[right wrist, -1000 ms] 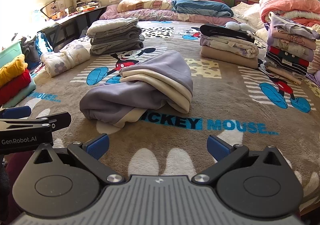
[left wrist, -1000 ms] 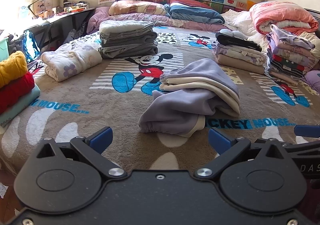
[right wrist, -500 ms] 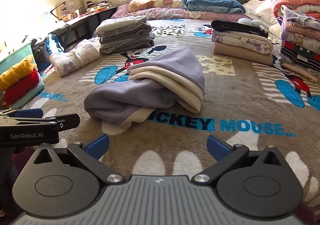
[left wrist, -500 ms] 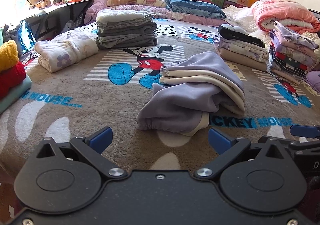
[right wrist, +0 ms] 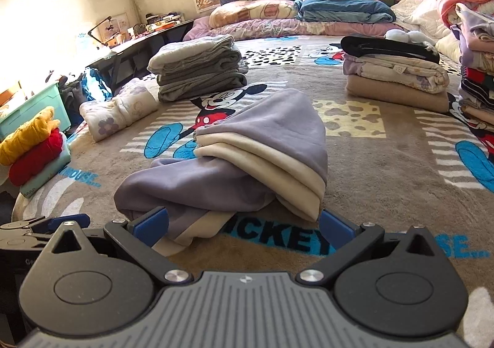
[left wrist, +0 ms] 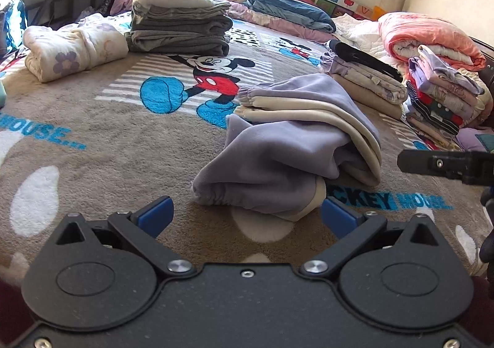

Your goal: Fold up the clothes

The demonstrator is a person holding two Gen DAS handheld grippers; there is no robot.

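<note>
A lilac and cream garment (left wrist: pixel 290 144) lies partly folded in a bundle in the middle of the Mickey Mouse blanket (left wrist: pixel 92 137); it also shows in the right wrist view (right wrist: pixel 240 168). My left gripper (left wrist: pixel 247 216) is open and empty, just short of the bundle's near end. My right gripper (right wrist: pixel 244 224) is open and empty, its fingers either side of the bundle's near edge. The right gripper's body shows at the right edge of the left wrist view (left wrist: pixel 447 162).
A grey folded stack (left wrist: pixel 179 23) and a floral roll (left wrist: pixel 71 51) lie at the back left. Folded piles (left wrist: pixel 364 82) and a tall stack (left wrist: pixel 444 97) stand on the right. Yellow and red knitwear (right wrist: pixel 34 147) sits at the left bed edge. Pillows (right wrist: pixel 339 8) line the headboard.
Both grippers have moved forward, closer to the lilac bundle, which now looks larger in both views. Both stay open. The bundle has not moved.
</note>
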